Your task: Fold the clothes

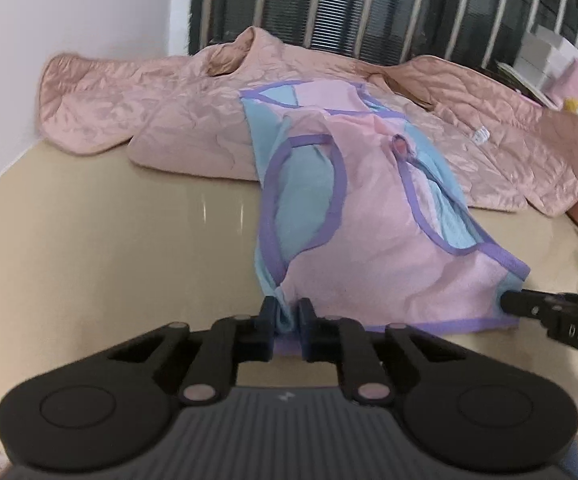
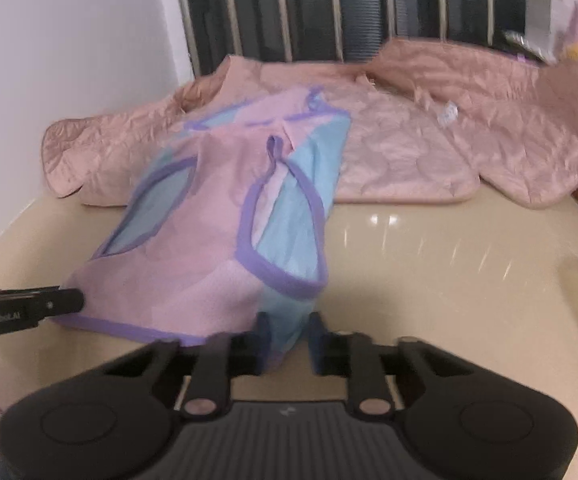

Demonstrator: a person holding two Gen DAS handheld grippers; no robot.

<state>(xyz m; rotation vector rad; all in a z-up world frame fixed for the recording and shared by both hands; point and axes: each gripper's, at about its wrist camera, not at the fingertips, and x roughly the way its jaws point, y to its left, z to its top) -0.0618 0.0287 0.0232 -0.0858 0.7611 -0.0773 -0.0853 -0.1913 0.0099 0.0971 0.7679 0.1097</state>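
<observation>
Both grippers, left [image 1: 287, 322] and right [image 2: 289, 334], pinched the near hem corners of the pink-and-blue vest [image 1: 369, 216]. It lay stretched across the table [image 1: 109, 240], its far end on the quilted jacket [image 1: 169, 120], probably pulled taut for folding.

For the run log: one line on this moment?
left gripper: shut on vest hem | right gripper: shut on hem | vest's far end on jacket
</observation>
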